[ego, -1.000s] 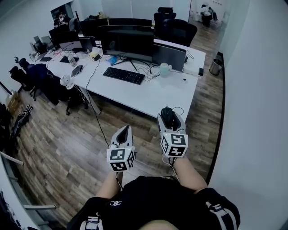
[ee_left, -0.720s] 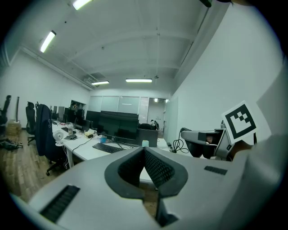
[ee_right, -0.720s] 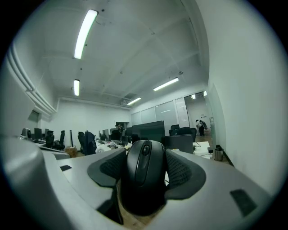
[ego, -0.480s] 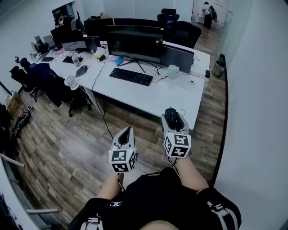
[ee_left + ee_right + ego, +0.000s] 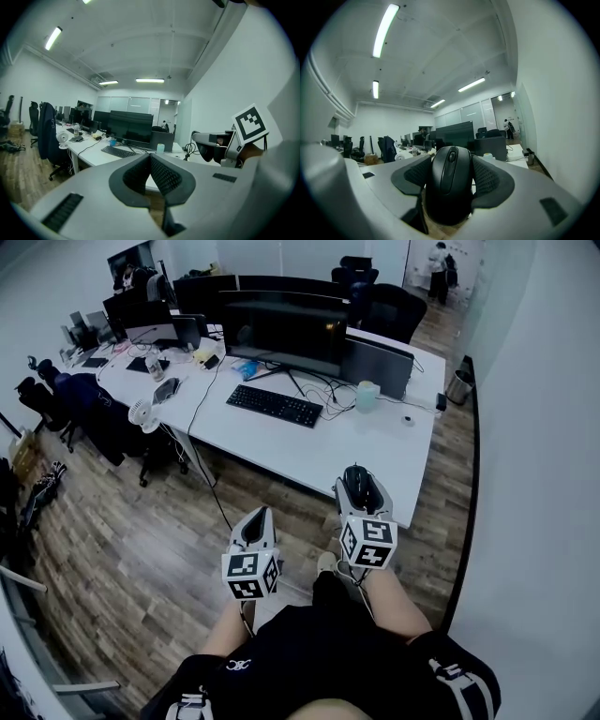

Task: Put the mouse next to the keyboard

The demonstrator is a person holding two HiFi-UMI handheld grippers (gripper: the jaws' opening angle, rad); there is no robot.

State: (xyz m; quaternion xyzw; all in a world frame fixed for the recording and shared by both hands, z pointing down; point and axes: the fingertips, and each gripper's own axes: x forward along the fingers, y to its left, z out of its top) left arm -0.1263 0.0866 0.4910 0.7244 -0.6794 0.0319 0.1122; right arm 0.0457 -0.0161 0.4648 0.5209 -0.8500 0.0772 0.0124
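**Mouse gripped, desk ahead**

Clamped between the right gripper's jaws, black, buttons up. Left gripper pinched closed on nothing. Keyboard at eleven o'clock from the mouse, well apart, on the white desk.

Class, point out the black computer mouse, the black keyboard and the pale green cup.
Black computer mouse [image 5: 450, 183]: right gripper view, top shell.
Black keyboard [image 5: 276, 406]: head view, middle keys.
Pale green cup [image 5: 367, 396]: head view, side wall.
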